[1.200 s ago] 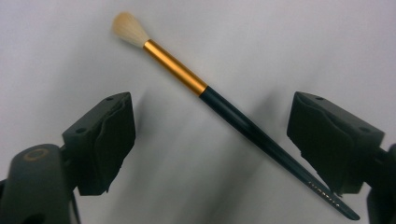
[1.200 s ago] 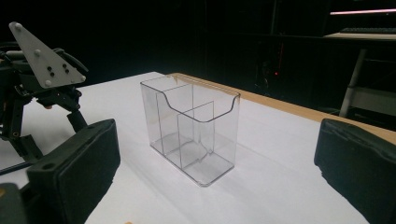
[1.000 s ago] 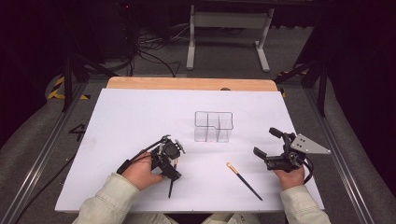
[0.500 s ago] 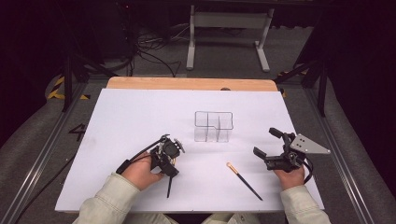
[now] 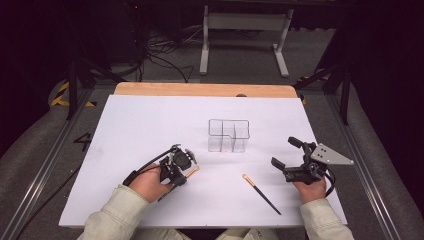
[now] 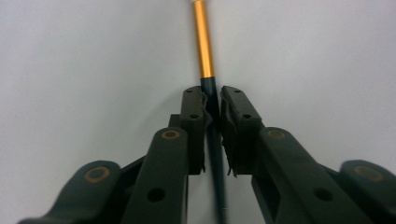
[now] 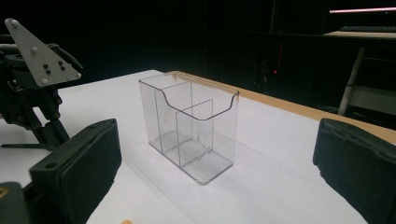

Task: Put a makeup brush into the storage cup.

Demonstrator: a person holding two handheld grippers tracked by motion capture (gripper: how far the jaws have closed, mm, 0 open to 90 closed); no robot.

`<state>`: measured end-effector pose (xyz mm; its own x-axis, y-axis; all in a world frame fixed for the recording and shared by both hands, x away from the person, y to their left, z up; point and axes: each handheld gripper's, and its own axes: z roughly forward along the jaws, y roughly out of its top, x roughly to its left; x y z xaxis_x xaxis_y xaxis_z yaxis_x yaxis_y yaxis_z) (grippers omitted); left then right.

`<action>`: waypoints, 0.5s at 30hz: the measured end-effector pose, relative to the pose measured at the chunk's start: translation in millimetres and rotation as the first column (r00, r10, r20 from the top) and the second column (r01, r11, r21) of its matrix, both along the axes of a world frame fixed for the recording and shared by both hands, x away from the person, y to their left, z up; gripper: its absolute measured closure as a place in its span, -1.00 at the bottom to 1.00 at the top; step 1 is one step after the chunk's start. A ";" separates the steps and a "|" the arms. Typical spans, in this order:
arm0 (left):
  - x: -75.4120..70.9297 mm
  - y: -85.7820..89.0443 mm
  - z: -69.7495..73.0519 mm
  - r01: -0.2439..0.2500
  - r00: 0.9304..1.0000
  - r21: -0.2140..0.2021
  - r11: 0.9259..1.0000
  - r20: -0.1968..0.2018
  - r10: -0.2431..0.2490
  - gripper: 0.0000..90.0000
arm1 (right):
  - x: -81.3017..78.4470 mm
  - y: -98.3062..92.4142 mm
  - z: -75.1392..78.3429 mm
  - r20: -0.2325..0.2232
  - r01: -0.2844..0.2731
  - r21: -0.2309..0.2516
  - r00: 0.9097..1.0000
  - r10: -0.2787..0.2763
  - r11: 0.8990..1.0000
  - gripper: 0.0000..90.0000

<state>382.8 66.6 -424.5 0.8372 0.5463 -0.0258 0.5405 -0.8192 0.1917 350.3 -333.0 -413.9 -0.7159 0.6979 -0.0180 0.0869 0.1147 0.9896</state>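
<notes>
Gold and black, a thin brush [image 6: 204, 42] runs straight up the middle of the left gripper view, its dark handle lying in the narrow slot between the two black jaws and its gold collar reaching out past their tips over the white table [image 5: 150, 125]. The left gripper [image 5: 181, 165] has just been closing its jaws, and now they are pressed in on the handle from both sides, pinching it. In the high view this gripper sits low on the table in the person's left hand [image 5: 152, 181], with the gold end of the brush poking out toward the right and the dark tail of the handle sticking out behind, near the sleeve.

A second brush [image 5: 261, 193] lies loose on the table, well apart from the left gripper and just left of the right gripper [image 5: 290, 157]. It lies slanted, gold tip toward the middle of the table and dark handle toward the near edge, touching neither gripper.

The right gripper rests on the table in the right hand [image 5: 311, 187] with its jaws spread wide and nothing between them. They face a clear plastic organizer [image 7: 191, 126], which stands upright, divided into compartments, near the middle of the table.
</notes>
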 end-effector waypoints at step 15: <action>0.9 1.8 2.2 0.008 1.000 -0.021 1.000 -0.002 -0.008 0.83 | 0.3 -0.2 -0.2 0.000 0.002 0.000 1.000 -0.002 1.000 -0.97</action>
